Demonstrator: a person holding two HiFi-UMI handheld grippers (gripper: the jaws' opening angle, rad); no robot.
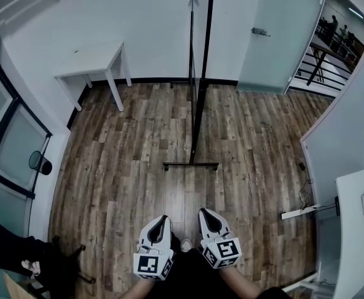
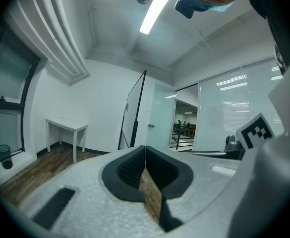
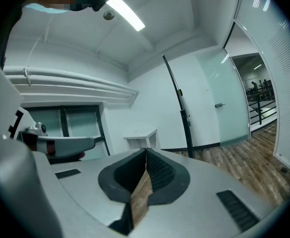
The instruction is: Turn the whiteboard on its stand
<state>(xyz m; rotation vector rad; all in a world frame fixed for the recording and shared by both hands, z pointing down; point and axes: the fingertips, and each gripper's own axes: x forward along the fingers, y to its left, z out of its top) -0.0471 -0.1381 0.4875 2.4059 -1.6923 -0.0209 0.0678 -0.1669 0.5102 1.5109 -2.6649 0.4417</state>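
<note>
The whiteboard (image 1: 193, 36) stands edge-on straight ahead of me, a thin panel in a black frame. Its black upright runs down to a foot bar (image 1: 191, 165) on the wood floor. Both grippers hang low and close to my body, well short of the stand. My left gripper (image 1: 163, 218) and right gripper (image 1: 205, 213) are shut with nothing between their jaws. In the left gripper view the whiteboard (image 2: 135, 110) rises beyond the shut left gripper (image 2: 145, 148). The right gripper view shows the shut right gripper (image 3: 145, 151), and the whiteboard's black post (image 3: 181, 108) stands to its right.
A white table (image 1: 98, 61) stands against the wall at the back left. A frosted glass door (image 1: 275, 36) is at the back right. A black cup (image 1: 40, 162) sits on the left sill. A power strip (image 1: 300, 212) and a white cabinet (image 1: 354, 217) lie to the right.
</note>
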